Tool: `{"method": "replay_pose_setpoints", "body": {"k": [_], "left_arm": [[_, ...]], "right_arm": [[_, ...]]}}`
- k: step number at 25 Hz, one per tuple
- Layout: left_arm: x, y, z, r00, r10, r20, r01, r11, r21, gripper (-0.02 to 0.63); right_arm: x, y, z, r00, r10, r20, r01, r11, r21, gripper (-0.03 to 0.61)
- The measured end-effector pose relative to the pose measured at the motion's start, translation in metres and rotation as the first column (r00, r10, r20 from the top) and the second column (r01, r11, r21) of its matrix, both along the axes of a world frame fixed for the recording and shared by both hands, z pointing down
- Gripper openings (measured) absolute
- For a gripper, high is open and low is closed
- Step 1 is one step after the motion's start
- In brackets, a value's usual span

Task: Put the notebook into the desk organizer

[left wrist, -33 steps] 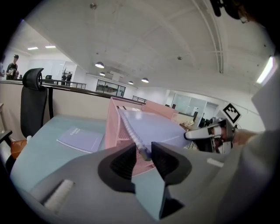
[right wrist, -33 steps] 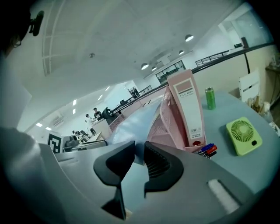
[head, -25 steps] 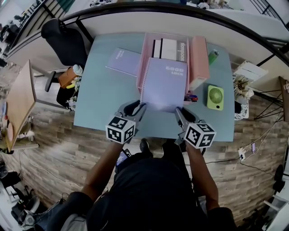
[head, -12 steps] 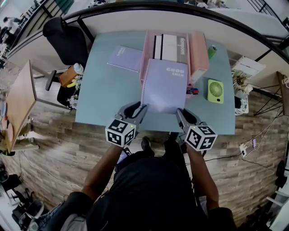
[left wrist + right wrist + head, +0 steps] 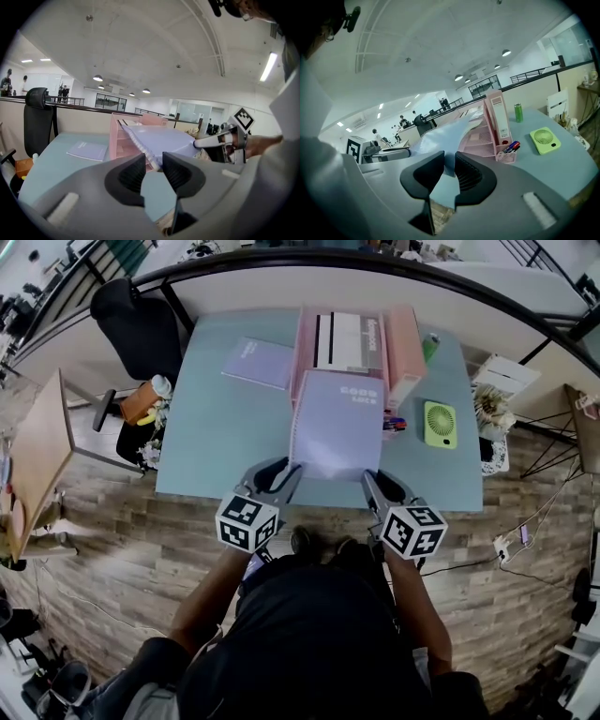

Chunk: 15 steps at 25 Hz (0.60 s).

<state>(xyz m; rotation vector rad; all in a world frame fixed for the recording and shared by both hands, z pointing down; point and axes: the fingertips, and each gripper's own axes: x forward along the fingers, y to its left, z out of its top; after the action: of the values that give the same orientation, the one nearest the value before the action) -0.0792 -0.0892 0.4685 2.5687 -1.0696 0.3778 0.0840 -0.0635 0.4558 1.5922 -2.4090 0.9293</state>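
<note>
The notebook (image 5: 337,423) is being kept clamped by the left gripper (image 5: 284,472) and right gripper (image 5: 371,480). It is barely being shifted, so entry into the desk organizer (image 5: 410,348) is not being gained.

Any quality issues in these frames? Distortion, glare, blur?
Head view: strong fisheye, so the desk edges bow, and the near edge of the notebook looks washed out by glare. Left gripper view: dark round vignette, and the fingers are soft this close to the lens. Right gripper view: same vignette, and the notebook sheet at the fingers is blurred.
</note>
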Motion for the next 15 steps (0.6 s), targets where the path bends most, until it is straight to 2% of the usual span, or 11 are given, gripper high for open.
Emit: {"method": "replay_pose_setpoints", "body": {"k": [15], "left_arm": [[0.019,0.068,-0.004,0.997,-0.071,0.030,0.070,0.997,0.016,0.172]], "right_arm": [[0.020,0.058,-0.001,0.998,-0.067,0.005,0.067,0.998,0.018,0.071]]}}
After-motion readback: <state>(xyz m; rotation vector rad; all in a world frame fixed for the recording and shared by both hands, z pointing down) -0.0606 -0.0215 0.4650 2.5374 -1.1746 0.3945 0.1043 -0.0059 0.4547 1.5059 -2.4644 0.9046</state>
